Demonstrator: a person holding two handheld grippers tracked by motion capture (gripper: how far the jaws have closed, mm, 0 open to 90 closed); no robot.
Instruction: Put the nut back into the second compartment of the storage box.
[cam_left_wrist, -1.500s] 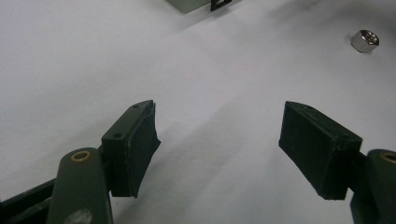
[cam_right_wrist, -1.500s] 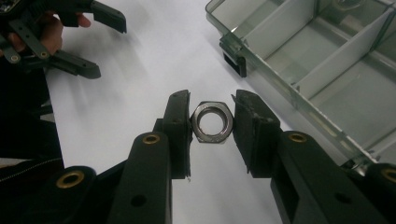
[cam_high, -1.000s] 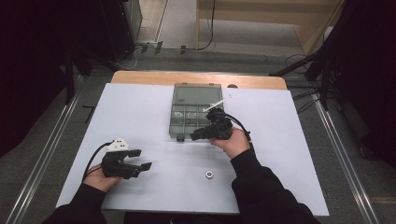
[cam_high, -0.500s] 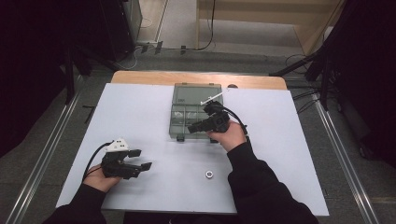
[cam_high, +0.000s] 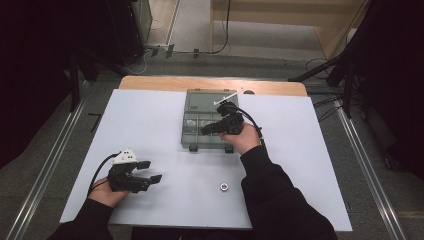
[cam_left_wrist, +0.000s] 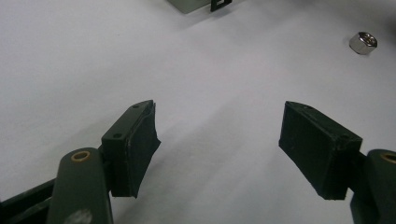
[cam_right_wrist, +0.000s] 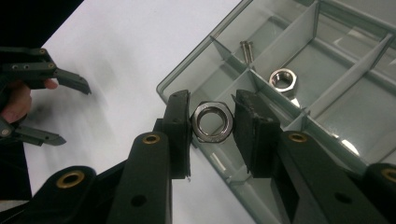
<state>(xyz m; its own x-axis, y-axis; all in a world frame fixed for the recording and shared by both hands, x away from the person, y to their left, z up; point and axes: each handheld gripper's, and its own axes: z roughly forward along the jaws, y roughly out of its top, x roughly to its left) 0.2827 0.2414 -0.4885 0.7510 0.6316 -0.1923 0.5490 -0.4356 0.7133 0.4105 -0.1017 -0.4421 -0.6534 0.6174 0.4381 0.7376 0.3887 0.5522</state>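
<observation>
- Steel and six-sided, a large nut (cam_right_wrist: 213, 122) sits pinched between the two black pads of the right tongs (cam_right_wrist: 212, 123), its open ring facing the camera of the right gripper view.
- That nut hangs over the near corner of a clear grey plastic box (cam_right_wrist: 184, 77) — just above the rim, at the box's front-left compartment as that view shows it; whether it touches the rim I cannot tell.
- Inside the box, thin walls split the space into compartments; one holds a second nut (cam_right_wrist: 282, 79) and the one beside it a small bolt (cam_right_wrist: 246, 50).
- From the high view, the right tongs (cam_high: 206, 131) point leftward over the front part of the box (cam_high: 197, 100), which lies open near the far middle of the white tabletop (cam_high: 150, 125).
- Left tongs (cam_high: 150, 171) rest low on the tabletop at the near left, well apart from the box — jaws spread wide with nothing between them, only bare white surface in the gap in the left gripper view (cam_left_wrist: 219, 140).
- A third, smaller nut (cam_high: 224, 187) lies loose on the tabletop between the two forearms; the left gripper view catches it (cam_left_wrist: 363, 42) off to the upper right.
</observation>
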